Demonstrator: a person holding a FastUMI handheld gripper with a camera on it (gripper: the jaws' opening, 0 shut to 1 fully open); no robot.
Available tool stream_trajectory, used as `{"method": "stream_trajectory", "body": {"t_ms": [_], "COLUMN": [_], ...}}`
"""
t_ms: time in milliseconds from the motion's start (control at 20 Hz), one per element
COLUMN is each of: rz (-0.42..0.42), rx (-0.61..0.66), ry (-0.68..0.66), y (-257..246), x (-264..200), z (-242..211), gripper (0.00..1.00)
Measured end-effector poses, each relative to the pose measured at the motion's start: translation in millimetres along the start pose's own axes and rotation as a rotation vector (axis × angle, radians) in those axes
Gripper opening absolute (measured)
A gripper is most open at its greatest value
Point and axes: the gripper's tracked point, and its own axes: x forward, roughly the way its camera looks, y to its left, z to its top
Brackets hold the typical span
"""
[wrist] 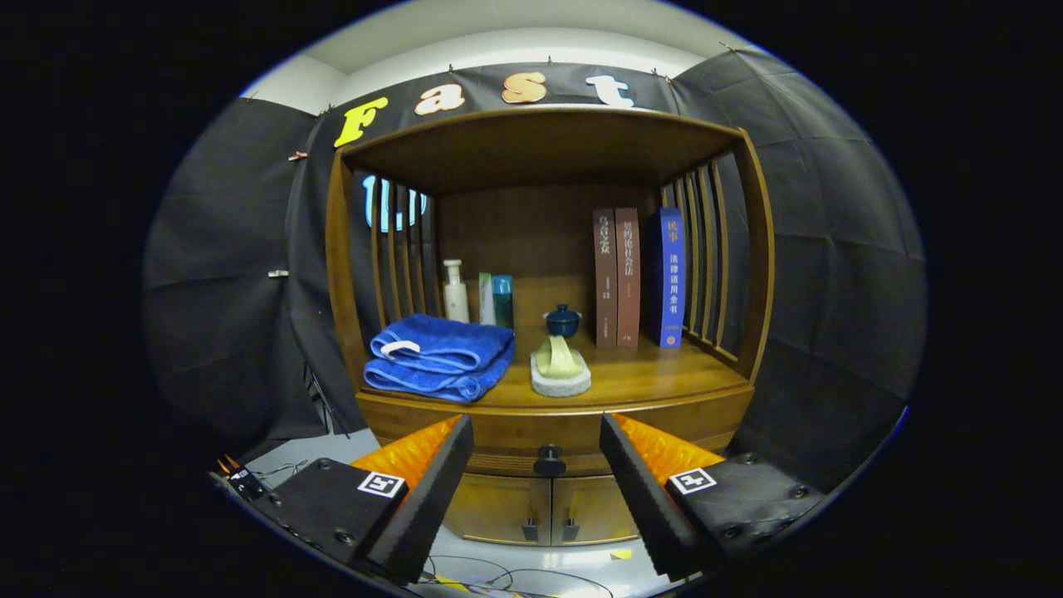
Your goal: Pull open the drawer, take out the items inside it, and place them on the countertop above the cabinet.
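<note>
I see my gripper [536,465] with fingers spread apart, holding nothing. The closed drawer [498,436] sits beyond them, its knob [549,459] between the tips. On the countertop [664,378]: folded blue towel [440,355] at the left edge, sponge [560,370] mid-front, books [638,278] back right.

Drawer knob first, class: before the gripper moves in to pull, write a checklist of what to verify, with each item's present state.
1. Gripper fingers spread apart: ok.
2. Drawer knob lies between the fingers, beyond their tips: ok.
3. Drawer already pulled out: not ok, front sits flush.
4. Bare countertop for the items, right of the sponge and in front of the books: ok.
5. Blue towel clear of the front edge: cannot tell.
6. Drawer contents: cannot tell.
</note>
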Motion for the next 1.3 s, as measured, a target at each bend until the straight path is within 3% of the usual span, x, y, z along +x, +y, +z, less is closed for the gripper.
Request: {"method": "stream_trajectory", "body": {"t_ms": [400,1300], "rz": [0.007,0.012], "rx": [0.009,-0.008], "ry": [-0.043,-0.018], "y": [-9,-13], "x": [-24,-28], "z": [51,48], "gripper": [0.99,1.0]}}
